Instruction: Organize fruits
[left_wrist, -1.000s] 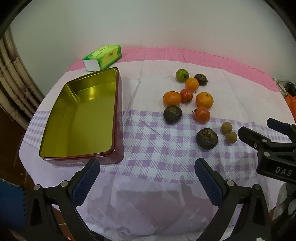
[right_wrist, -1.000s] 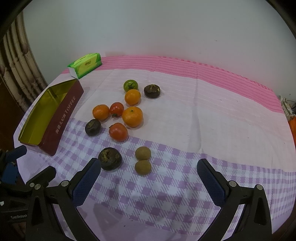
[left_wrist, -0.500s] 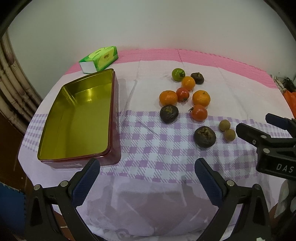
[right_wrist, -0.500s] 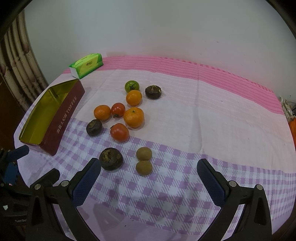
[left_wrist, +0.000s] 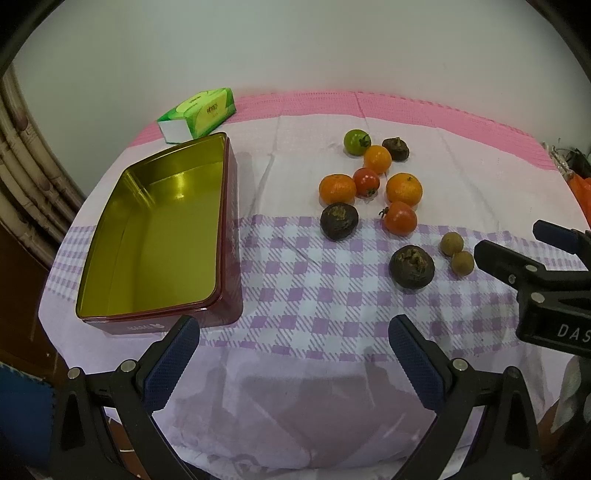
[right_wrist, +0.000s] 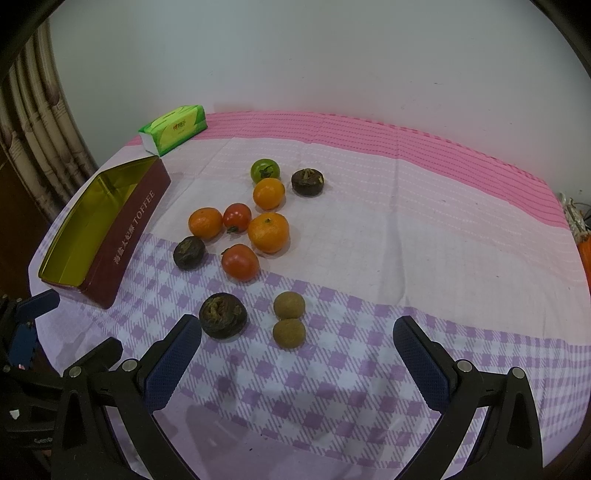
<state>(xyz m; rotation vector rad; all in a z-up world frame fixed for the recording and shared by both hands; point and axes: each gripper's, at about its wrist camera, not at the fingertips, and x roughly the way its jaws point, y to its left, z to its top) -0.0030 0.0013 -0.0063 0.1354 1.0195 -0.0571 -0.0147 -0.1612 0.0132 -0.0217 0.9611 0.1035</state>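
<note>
A cluster of fruit lies mid-table: three oranges (right_wrist: 268, 232), two red tomatoes (right_wrist: 240, 262), a green tomato (right_wrist: 265, 170), three dark mangosteens (right_wrist: 222, 315) and two brown longans (right_wrist: 289, 332). An open maroon toffee tin (left_wrist: 162, 236) with a gold inside stands empty at the left; it also shows in the right wrist view (right_wrist: 122, 236). My left gripper (left_wrist: 293, 354) is open and empty over the table's front edge. My right gripper (right_wrist: 297, 354) is open and empty, just in front of the near mangosteen and the longans.
A green tissue pack (left_wrist: 199, 112) lies at the back left beside the tin. A pink and purple checked cloth (right_wrist: 406, 258) covers the round table. A white wall stands behind. Orange items (left_wrist: 581, 192) sit past the right edge.
Both grippers have drifted slightly; the fruit sits a little nearer in the right wrist view. Both stay open. No fruit has moved.
</note>
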